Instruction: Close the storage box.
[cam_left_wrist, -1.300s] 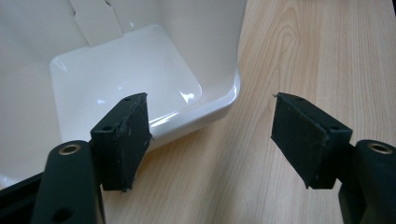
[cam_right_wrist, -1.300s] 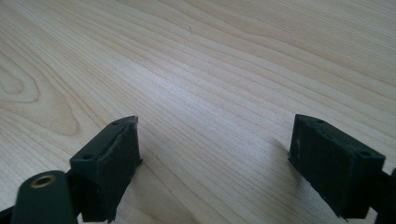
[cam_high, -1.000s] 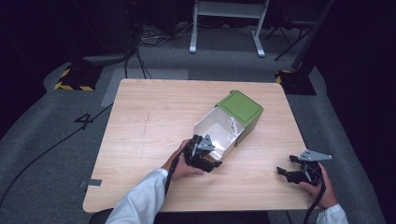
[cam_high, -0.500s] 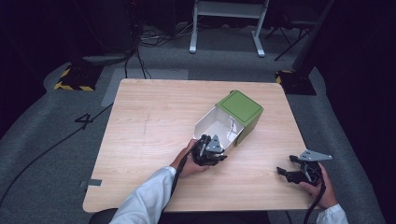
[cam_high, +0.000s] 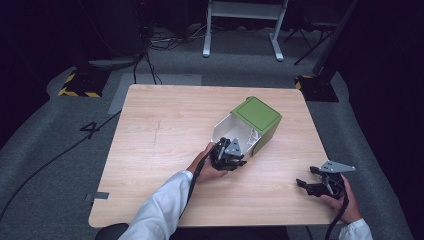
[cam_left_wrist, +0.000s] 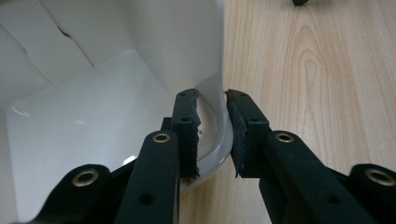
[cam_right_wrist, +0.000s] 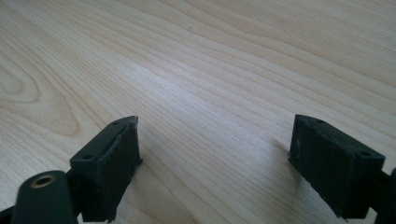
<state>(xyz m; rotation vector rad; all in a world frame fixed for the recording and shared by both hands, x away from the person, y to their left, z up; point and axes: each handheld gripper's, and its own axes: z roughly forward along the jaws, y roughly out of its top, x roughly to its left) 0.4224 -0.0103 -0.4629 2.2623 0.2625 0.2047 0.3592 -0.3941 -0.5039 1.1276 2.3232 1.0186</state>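
the bin (cam_left_wrist: 116, 93) rim is straddled by the left gripper (cam_left_wrist: 212, 133), jaws nearly closed, not yet clamped; the right gripper (cam_right_wrist: 229, 163) is wide open, empty, well apart.

My left tongs (cam_left_wrist: 212, 135) straddle the bin's (cam_high: 260, 120) white wall, which blocks them. The surface (cam_high: 160, 130) left of it lies bare; my right tongs (cam_right_wrist: 215, 163) gape over bare wood.

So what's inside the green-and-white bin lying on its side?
The white plastic bin with the green base looks empty where its white interior shows; the left claw straddles its rim, hiding part.
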